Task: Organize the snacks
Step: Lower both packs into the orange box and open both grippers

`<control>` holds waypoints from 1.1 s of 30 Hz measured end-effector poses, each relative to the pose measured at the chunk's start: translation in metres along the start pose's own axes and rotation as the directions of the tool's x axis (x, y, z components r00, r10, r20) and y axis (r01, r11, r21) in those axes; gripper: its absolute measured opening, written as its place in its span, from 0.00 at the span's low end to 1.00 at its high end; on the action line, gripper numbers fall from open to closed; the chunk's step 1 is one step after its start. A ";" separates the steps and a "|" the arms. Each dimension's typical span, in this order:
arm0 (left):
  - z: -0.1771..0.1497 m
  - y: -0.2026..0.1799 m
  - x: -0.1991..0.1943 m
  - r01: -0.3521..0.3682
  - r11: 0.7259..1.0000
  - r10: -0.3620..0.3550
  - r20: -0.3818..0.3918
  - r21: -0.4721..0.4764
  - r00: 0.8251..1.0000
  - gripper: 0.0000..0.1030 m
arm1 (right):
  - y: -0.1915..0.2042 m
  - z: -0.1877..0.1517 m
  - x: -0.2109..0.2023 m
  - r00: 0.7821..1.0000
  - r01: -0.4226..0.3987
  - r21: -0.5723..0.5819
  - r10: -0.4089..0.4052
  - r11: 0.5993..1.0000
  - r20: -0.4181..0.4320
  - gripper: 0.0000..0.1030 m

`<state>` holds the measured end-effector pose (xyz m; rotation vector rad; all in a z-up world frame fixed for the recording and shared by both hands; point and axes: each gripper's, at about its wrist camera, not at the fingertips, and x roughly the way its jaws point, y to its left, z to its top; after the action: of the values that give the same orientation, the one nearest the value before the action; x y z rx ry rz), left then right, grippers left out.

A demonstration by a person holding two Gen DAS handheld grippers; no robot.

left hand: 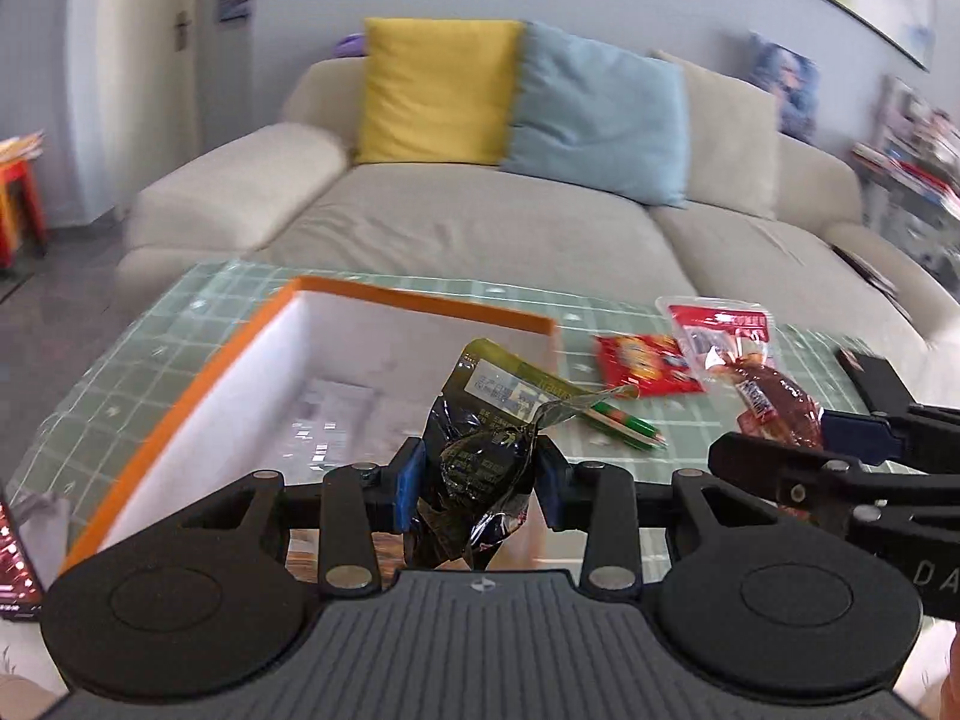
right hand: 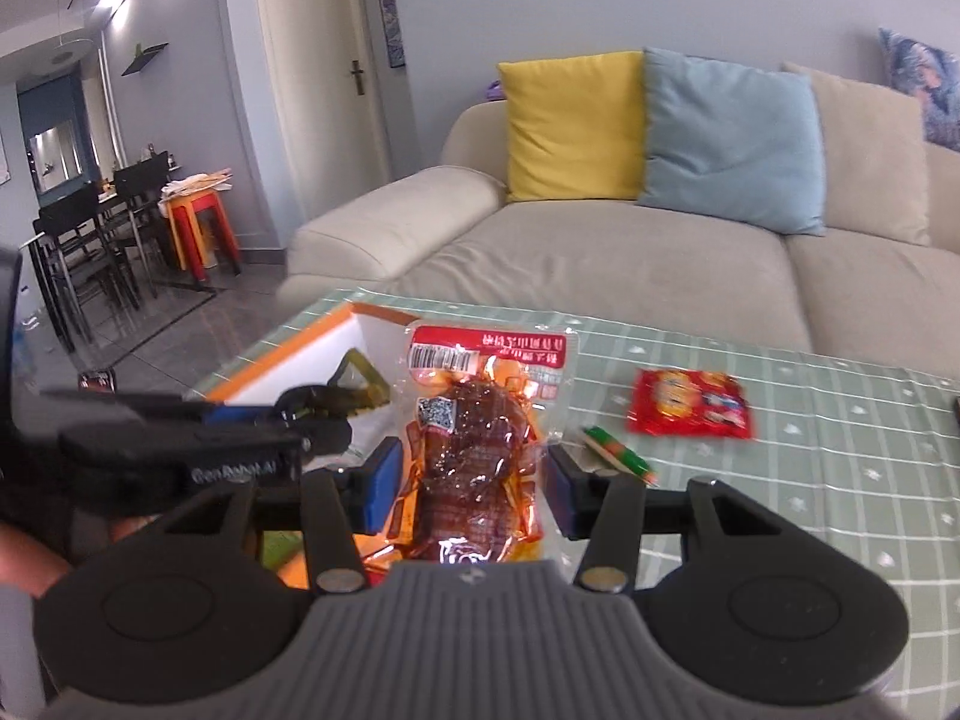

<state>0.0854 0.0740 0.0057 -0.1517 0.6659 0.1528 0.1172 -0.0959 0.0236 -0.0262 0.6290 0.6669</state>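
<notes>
Beige sofa (left hand: 480,228) behind, green checked tabletop (right hand: 840,450) below: left gripper (left hand: 480,480) fingers pinch a dark snack pouch (left hand: 480,450) above the orange-rimmed box (left hand: 198,372); right gripper (right hand: 468,480) fingers pinch a red meat packet (right hand: 480,438).

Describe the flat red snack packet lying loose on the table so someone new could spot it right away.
Start at the green checked table in front of the beige sofa. Right of the orange-rimmed box, past the green-and-orange stick, lies the red packet. It alone lies flat and unheld, bright red with cartoon printing.
</notes>
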 end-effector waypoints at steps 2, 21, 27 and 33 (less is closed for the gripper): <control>0.004 0.014 0.004 -0.018 0.999 0.018 -0.004 -0.028 1.000 0.41 | 0.010 0.011 0.011 1.000 -0.013 -0.006 0.013 1.000 -0.007 0.47; 0.017 0.093 0.083 -0.145 0.982 0.121 -0.178 -0.124 0.977 0.41 | 0.074 0.050 0.165 0.974 0.022 -0.276 -0.083 0.961 -0.212 0.47; 0.012 0.097 0.101 -0.157 0.981 0.126 -0.237 -0.114 0.963 0.41 | 0.077 0.045 0.204 0.952 0.038 -0.376 -0.148 0.926 -0.269 0.48; 0.009 0.097 0.114 -0.180 0.979 0.145 -0.297 -0.097 0.944 0.41 | 0.081 0.039 0.223 0.937 0.049 -0.421 -0.188 0.906 -0.295 0.49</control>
<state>0.1611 0.1813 -0.0675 -0.2402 0.9621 0.3359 0.2264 0.1036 -0.0534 -0.5753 0.7933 0.6694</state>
